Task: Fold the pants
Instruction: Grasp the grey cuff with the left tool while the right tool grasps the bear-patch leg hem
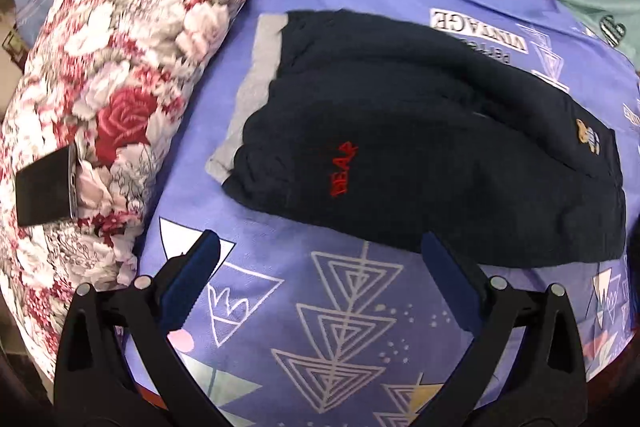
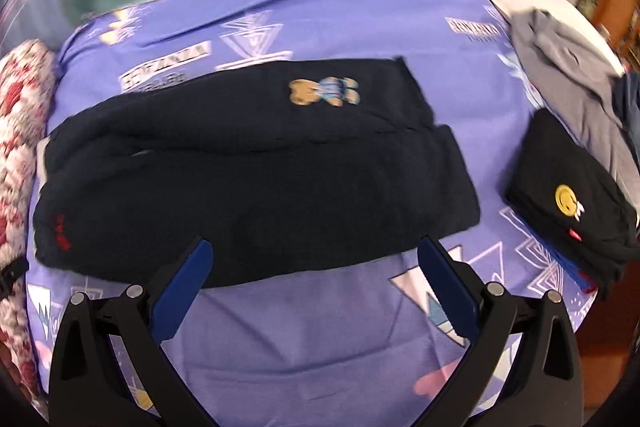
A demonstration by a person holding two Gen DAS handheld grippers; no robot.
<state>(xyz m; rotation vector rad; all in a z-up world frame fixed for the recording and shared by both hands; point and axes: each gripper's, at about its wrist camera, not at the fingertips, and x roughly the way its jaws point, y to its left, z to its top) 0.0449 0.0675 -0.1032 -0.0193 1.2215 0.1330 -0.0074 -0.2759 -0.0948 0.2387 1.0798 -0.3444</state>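
pants: one navy pair (image 2: 256, 179) lying folded lengthwise on the purple bed sheet (image 2: 320, 327), beside the floral pillow (image 1: 100, 75)
left gripper (image 1: 320, 247): jaws wide, empty, near hem edge
right gripper (image 2: 316, 251): jaws wide, empty
risk: pinching only the top layer could pull the fold askew
count: two grippers, one folded black garment (image 2: 572, 211), one grey heap (image 2: 568, 67)

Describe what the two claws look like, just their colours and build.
Both look alike. The left claw and the right claw each have two black plastic arms with triangular cut-outs and round silver pins at the joints. Each finger carries a flat dark blue pad with a ridged edge. No cables, markings or sleeves show.
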